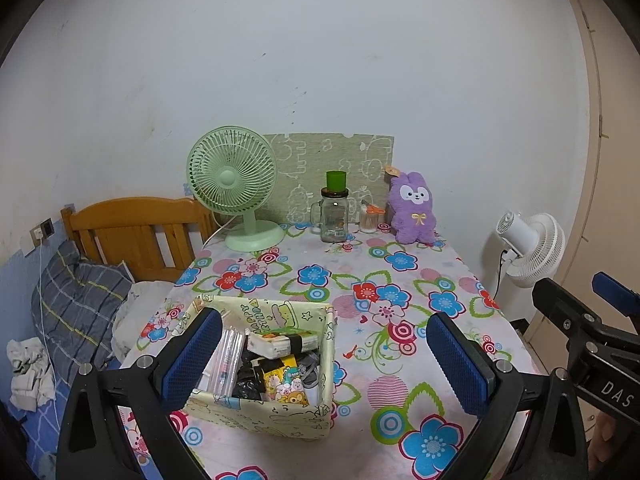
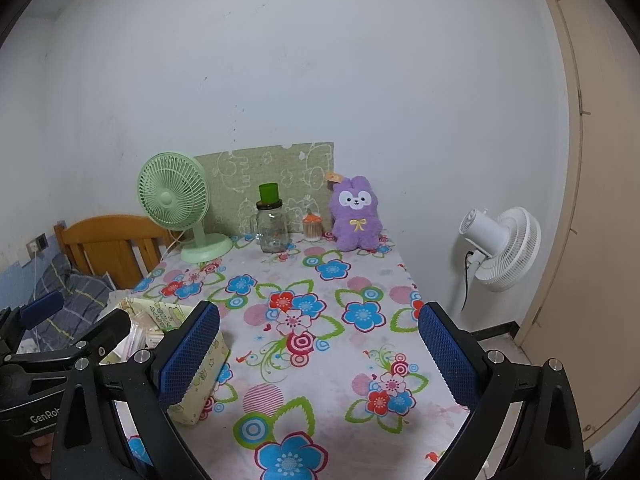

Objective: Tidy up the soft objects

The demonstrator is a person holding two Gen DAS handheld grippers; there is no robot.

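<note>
A purple plush bunny sits upright at the table's far right, against the wall; it also shows in the right wrist view. A pale yellow fabric box full of small packets stands on the floral tablecloth near the front left; its corner shows in the right wrist view. My left gripper is open and empty, its left finger in front of the box. My right gripper is open and empty above the table's front, and also shows at the right edge of the left wrist view.
A green desk fan, a glass jar with a green cup on top and a cotton-swab pot stand along the back. A white floor fan stands right of the table. A bed with a wooden headboard is on the left.
</note>
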